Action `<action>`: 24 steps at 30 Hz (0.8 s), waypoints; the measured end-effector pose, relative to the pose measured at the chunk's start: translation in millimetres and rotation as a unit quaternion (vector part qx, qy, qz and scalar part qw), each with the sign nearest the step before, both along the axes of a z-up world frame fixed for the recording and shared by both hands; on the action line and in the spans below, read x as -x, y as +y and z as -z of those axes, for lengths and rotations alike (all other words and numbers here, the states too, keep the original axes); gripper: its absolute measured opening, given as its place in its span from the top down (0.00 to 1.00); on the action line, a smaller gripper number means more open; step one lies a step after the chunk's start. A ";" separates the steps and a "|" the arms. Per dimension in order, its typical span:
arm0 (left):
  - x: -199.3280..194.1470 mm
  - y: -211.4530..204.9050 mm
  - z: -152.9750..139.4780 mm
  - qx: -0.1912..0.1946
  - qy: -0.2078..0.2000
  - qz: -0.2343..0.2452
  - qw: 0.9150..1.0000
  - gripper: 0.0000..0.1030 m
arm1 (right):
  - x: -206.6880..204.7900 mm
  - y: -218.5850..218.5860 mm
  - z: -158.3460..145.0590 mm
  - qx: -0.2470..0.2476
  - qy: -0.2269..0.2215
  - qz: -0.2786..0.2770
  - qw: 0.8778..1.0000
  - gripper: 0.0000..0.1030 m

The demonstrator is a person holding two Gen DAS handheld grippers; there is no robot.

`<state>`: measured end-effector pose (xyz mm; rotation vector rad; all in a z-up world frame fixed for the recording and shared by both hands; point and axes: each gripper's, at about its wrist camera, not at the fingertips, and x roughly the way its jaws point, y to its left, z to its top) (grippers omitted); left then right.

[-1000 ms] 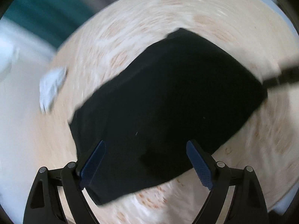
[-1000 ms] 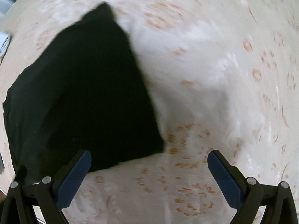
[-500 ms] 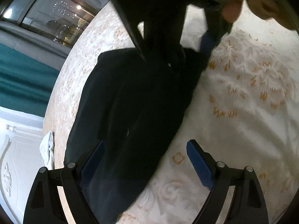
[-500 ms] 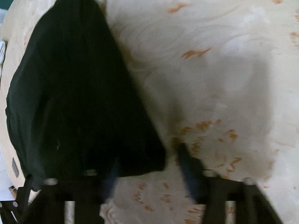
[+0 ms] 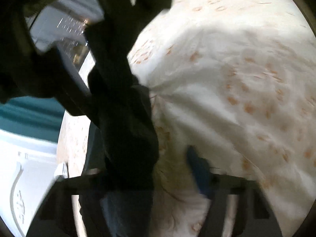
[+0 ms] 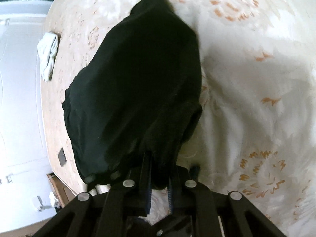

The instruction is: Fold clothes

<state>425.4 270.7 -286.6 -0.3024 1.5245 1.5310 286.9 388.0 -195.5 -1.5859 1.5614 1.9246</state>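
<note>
The black garment [image 6: 134, 90] lay on the cream flowered bedspread [image 6: 256, 102], its bulk spread ahead of the right gripper [image 6: 159, 189] and its near corner bunched between that gripper's fingers. A second ago those fingers stood wide with the corner lying loose just ahead of the left-hand one; their jaws had just been closing, and they were now narrow and pinched on the cloth. In the blurred left wrist view the garment [image 5: 128, 138] ran as a dark band up from the left finger of the left gripper [image 5: 156, 179]; its jaws had also just been closing from wide to about half, with the cloth at the left finger, but whether the pads pressed on it could not be told. Beyond the garment, to the left of the right gripper's fingers, a white crumpled cloth [image 6: 48, 56] sat near the bed's edge. With one corner secured and the other probably nearly taken, the next fold looked ready to begin.
</note>
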 end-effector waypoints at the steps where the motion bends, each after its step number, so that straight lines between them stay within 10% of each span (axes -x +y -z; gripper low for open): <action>1: 5.7 4.6 -2.0 0.000 -0.009 -0.019 1.000 0.87 | 1.9 0.7 -1.9 -0.009 -0.009 -0.011 1.000 0.89; 3: 15.7 8.0 -8.8 0.000 -0.040 -0.047 0.998 0.91 | 4.3 3.6 -6.0 -0.032 -0.028 -0.027 0.999 0.85; 8: 28.0 7.2 -30.3 -0.028 -0.070 -0.084 0.994 0.92 | -6.5 34.7 -18.6 -0.101 -0.057 0.006 0.993 0.38; 24: 64.8 -19.6 -74.5 -0.121 -0.056 -0.196 0.972 0.93 | 67.3 79.8 23.7 -0.024 -0.049 -0.002 0.999 0.27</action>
